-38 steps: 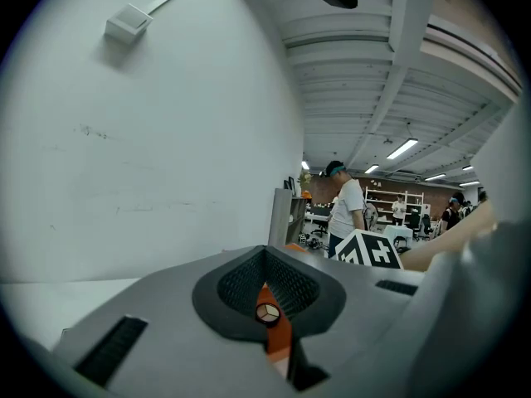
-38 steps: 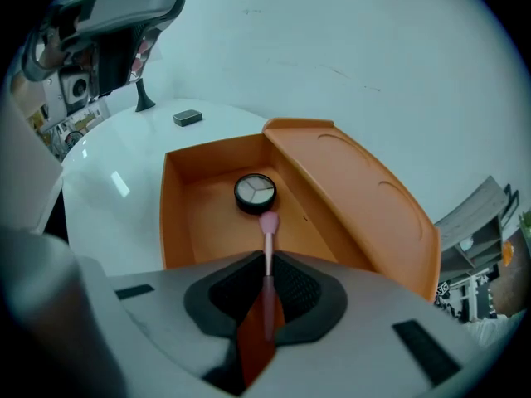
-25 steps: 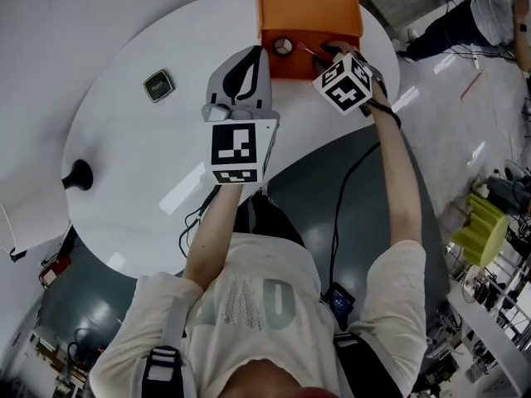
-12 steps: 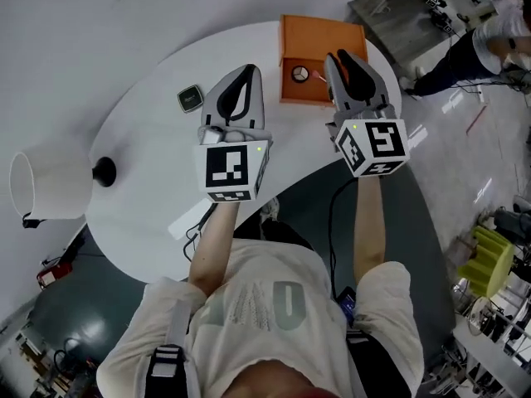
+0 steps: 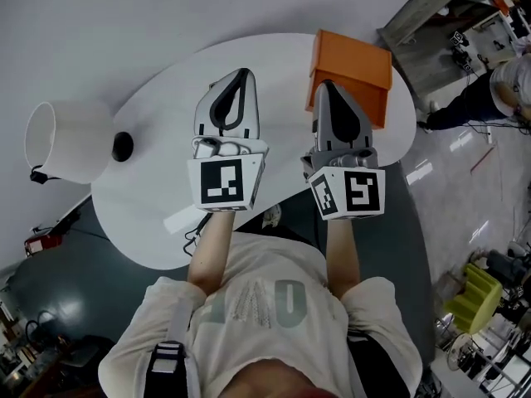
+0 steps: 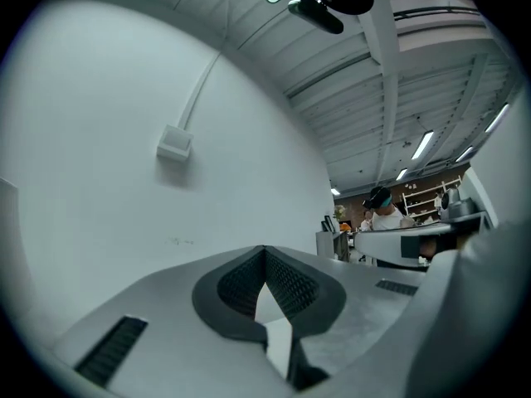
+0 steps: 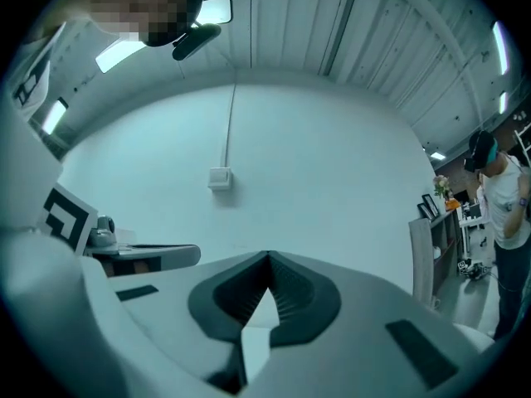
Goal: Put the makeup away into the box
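Up out of the box, right gripper just closed empty jaws

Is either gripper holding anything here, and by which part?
Nothing: the left gripper and the right gripper, which has just closed, are shut with nothing between their fingers.

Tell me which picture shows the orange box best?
The head view. It looks down on the orange box on the white table, partly behind the right gripper. The two gripper views face the wall and show none of it.
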The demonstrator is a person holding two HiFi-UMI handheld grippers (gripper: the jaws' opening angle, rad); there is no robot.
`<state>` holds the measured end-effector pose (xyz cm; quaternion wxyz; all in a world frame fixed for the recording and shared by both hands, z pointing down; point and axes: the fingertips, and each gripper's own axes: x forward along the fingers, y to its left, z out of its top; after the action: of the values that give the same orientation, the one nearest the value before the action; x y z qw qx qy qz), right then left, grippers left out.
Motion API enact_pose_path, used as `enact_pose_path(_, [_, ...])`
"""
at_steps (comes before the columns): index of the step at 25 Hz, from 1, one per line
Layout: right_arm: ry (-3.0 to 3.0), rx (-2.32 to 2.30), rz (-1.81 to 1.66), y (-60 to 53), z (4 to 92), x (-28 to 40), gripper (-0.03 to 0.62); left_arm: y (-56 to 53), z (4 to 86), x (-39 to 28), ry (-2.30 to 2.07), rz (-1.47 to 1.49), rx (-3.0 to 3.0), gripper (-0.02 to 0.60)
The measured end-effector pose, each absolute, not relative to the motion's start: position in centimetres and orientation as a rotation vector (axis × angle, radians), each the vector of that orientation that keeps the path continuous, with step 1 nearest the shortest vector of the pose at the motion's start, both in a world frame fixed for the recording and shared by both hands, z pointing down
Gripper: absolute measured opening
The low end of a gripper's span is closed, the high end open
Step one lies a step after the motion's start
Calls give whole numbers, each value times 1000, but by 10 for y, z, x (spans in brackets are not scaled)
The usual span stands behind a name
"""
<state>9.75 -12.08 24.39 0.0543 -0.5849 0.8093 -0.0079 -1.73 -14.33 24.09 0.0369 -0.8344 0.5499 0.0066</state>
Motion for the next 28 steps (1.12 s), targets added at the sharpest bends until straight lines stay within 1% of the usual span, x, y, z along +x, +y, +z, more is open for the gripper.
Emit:
enact_pose_path(3, [2483,-1747,-35,-125,243,83,5,-144,236,-30,1717,48,-2534,6])
enact_pose_path(8, [2508,-1718,-270,-150,264,60,5,-148,231,-53,1783,89,-2484,6])
enact_pose_path(9, [2531,-1709,-309,-156,271,51,21,-150,232,-61,1804,85,-2469,6])
enact_pose_path(11, [2591,-1684,-379,-169,286,27,126,-153,236,-81,1857,65,-2429,6])
enact_pose_path(13, [2652,-1677,-443,-178,306,1,211,-154,244,-106,1922,32,-2382,6])
enact_pose_path(17, [2727,-1766,-524,-197,355,-46,333,-159,261,-148,1994,-26,-2317,6])
enact_pose_path(22, [2856,-1876,-561,-211,420,-93,396,-166,286,-183,2062,-78,-2304,6])
enact_pose_path(25, [2921,-1946,-609,-219,458,-112,414,-171,303,-198,2093,-110,-2307,6])
enact_pose_path(28, [2961,-2019,-709,-223,496,-120,417,-172,317,-210,2130,-121,-2314,6])
